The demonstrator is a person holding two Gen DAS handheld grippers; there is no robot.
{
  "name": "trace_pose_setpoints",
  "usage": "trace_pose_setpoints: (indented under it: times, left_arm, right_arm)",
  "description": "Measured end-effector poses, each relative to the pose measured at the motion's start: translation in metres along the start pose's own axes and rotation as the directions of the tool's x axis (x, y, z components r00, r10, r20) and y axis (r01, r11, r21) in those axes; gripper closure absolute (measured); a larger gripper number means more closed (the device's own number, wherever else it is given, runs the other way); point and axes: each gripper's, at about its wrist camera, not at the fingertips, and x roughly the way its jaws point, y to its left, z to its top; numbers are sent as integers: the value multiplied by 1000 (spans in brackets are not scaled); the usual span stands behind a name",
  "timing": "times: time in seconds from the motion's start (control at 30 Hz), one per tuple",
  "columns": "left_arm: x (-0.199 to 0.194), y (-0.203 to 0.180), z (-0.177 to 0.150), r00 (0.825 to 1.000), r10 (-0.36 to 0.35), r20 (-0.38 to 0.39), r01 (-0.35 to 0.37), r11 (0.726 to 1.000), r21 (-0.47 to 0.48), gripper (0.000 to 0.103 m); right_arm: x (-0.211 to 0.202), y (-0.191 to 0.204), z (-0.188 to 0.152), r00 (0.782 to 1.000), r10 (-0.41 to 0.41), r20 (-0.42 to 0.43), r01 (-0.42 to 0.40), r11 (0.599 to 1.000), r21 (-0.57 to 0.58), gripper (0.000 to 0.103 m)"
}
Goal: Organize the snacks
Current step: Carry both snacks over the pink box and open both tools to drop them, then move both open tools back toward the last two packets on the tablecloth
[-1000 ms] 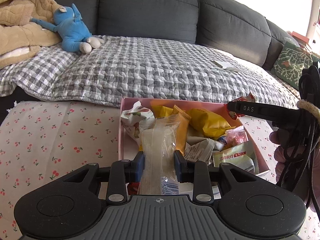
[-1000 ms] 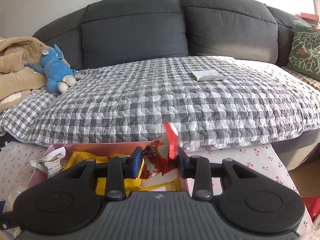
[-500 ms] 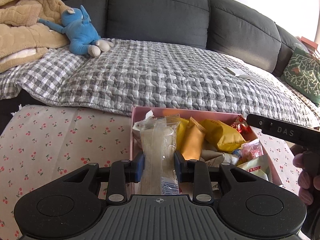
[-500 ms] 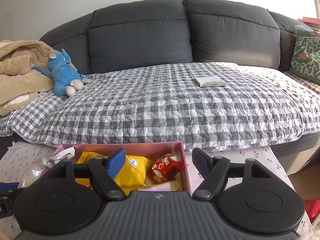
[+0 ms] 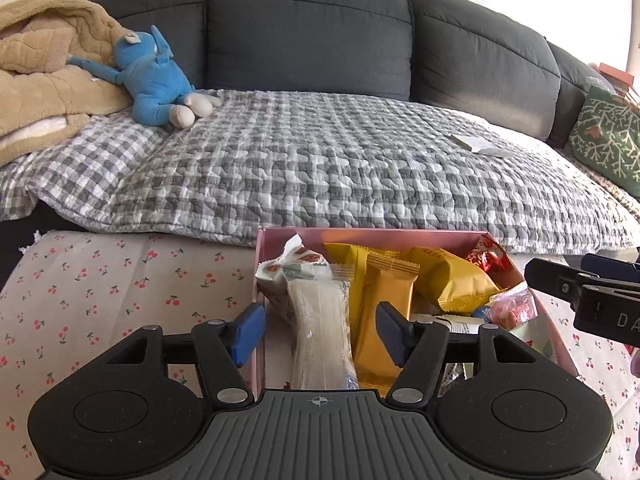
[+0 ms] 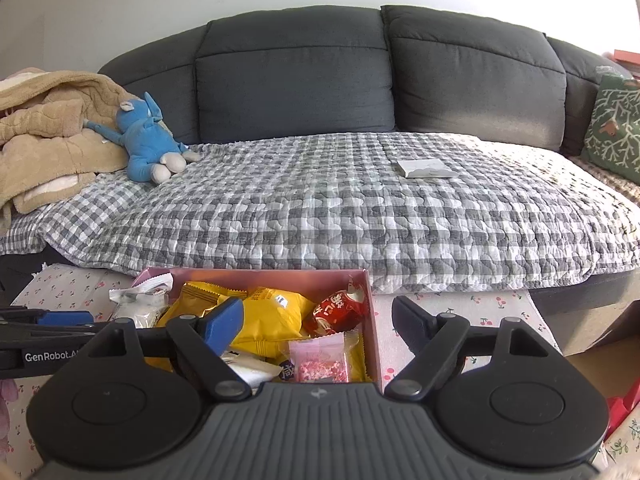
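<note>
A pink box (image 5: 259,268) on the cherry-print table holds several snacks. In the left wrist view my left gripper (image 5: 320,330) is open, its jaws apart on either side of a clear snack packet (image 5: 320,328) that stands in the box's left part, beside an orange packet (image 5: 386,308), a yellow bag (image 5: 452,280) and a red packet (image 5: 486,258). In the right wrist view my right gripper (image 6: 318,322) is open and empty over the box (image 6: 370,320); the red packet (image 6: 340,312) lies in its far right corner beside a pink candy bag (image 6: 320,362).
A dark sofa (image 6: 300,72) with a grey checked quilt (image 6: 340,208) stands right behind the table. A blue plush toy (image 6: 148,142), a tan blanket (image 6: 44,128), a white packet (image 6: 426,168) and a green cushion (image 6: 618,120) lie on it. The other gripper (image 5: 592,300) shows at the right.
My left gripper opened and let go of the clear packet, which now stands in the box. My right gripper released the red packet into the box's far right corner and drew back.
</note>
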Motion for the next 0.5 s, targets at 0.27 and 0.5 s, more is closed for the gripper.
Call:
trace_pose_setpoints:
  times: [0.27, 0.5]
  left_arm:
    - [-18, -2, -7, 1000, 7, -8, -7, 1000, 21, 30]
    - [-40, -2, -16, 1000, 1, -14, -1, 1000, 30, 24]
  right_arm:
    - [-16, 3, -5, 1000, 8, -5, -8, 1000, -6, 22]
    - [-38, 2, -11, 1000, 16, -12, -16, 1000, -4, 19]
